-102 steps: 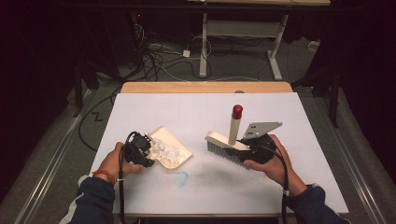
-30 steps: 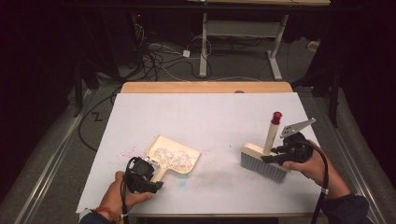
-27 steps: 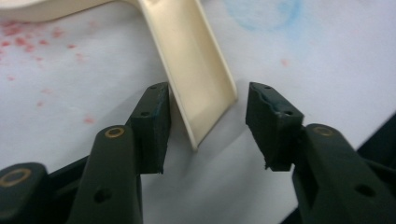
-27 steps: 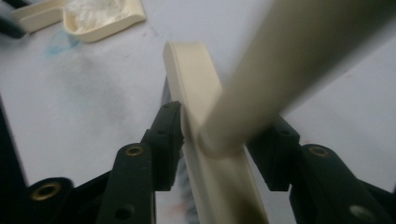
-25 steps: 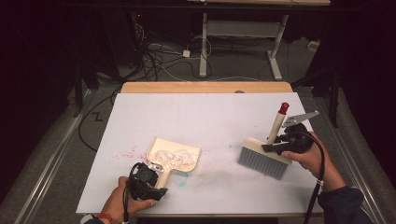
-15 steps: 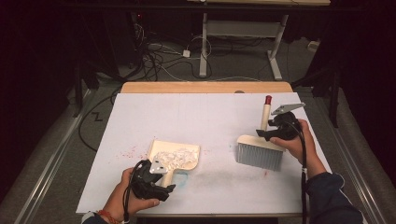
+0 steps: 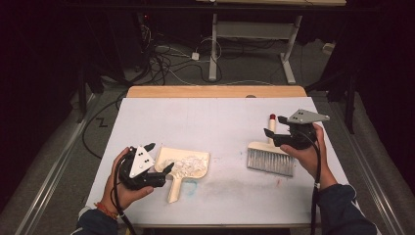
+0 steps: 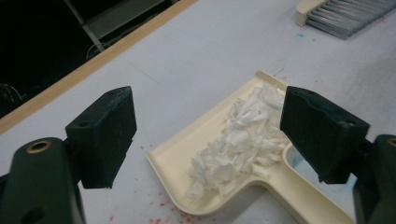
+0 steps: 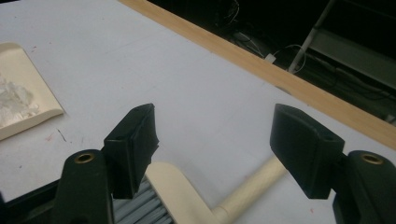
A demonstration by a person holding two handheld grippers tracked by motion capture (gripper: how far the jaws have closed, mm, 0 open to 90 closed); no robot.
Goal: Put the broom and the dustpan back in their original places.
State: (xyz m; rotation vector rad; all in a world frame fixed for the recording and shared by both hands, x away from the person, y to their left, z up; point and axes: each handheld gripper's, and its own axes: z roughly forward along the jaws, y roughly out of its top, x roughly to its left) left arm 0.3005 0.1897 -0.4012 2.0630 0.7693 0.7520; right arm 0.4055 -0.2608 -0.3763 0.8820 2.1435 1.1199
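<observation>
At left, the cream plastic dustpan [image 7: 183, 166], heaped with white paper shreds [image 8: 245, 140], is seen set down flat on the white bench [image 7: 215, 122]; the left gripper [image 8: 208, 135] has just been opened, its fingers released and lifted off the handle. At right, the cream hand brush with grey bristles [image 7: 270, 157] lies on the bench, and the right gripper [image 9: 217, 149], likewise just opened, is held above its handle. Both tools being let go, the sweeping is judged complete.
</observation>
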